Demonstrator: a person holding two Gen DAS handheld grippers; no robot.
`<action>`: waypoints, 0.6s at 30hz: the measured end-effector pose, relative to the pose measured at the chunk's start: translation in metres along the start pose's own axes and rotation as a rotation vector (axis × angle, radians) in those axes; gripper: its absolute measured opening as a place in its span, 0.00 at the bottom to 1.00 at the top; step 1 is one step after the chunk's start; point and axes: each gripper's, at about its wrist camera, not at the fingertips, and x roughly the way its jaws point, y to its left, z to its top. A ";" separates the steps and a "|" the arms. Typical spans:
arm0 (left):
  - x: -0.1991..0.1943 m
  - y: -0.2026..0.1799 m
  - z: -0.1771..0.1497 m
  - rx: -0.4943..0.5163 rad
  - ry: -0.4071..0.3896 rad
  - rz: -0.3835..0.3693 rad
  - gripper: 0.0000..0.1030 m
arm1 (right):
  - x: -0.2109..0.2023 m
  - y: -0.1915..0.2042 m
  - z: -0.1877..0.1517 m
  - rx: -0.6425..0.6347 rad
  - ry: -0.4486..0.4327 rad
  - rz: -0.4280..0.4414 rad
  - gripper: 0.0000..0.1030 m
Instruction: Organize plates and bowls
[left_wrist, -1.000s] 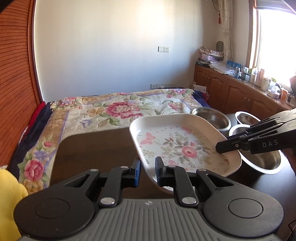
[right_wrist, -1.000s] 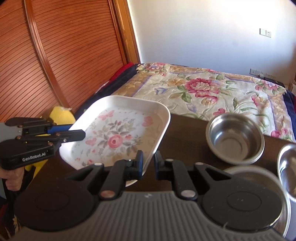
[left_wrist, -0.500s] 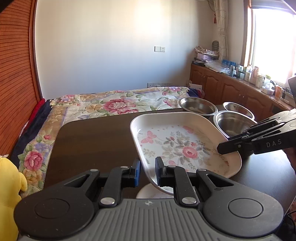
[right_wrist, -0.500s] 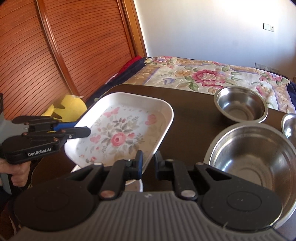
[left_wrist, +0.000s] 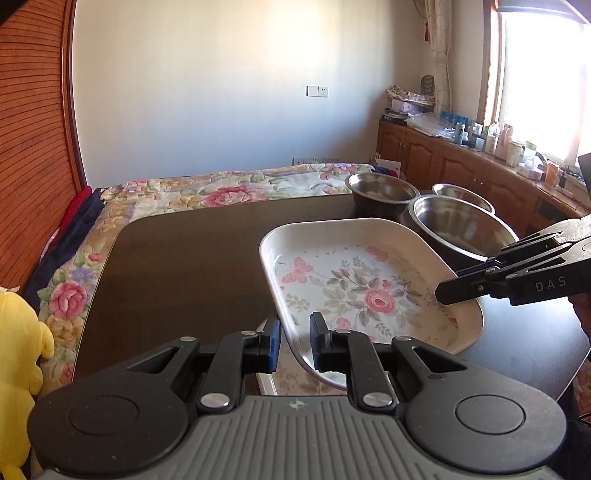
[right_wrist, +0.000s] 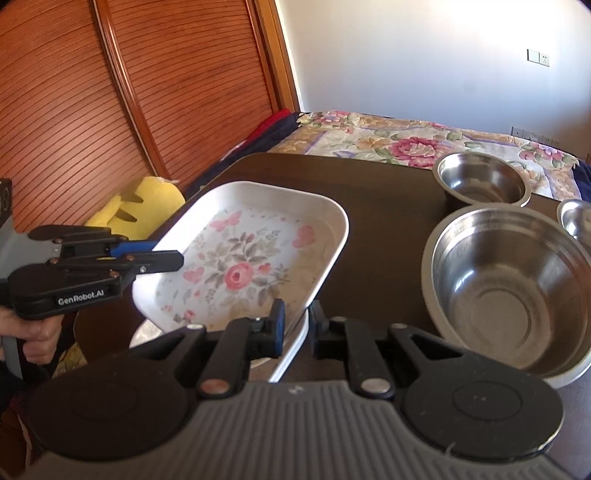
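Open bench left, bowls crowd right
Bare bench (left_wrist: 184, 266) lies left of the tray (left_wrist: 354, 266); three steel bowls (left_wrist: 461, 229) block its right.

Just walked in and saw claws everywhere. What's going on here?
A person is tidying dishes with a claw in each hand. Both the left claw and the right claw grip opposite rims of a floral tray, held tilted above the dark table, over another dish. Three steel bowls sit alongside.
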 end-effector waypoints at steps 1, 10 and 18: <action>0.000 0.000 -0.002 -0.003 0.003 -0.001 0.18 | -0.001 0.000 -0.002 0.003 -0.001 0.002 0.15; -0.005 -0.004 -0.018 -0.010 0.018 0.006 0.18 | -0.005 0.007 -0.018 0.007 -0.006 0.009 0.15; -0.004 -0.002 -0.027 -0.022 0.030 0.012 0.18 | -0.005 0.009 -0.026 0.024 -0.009 0.019 0.15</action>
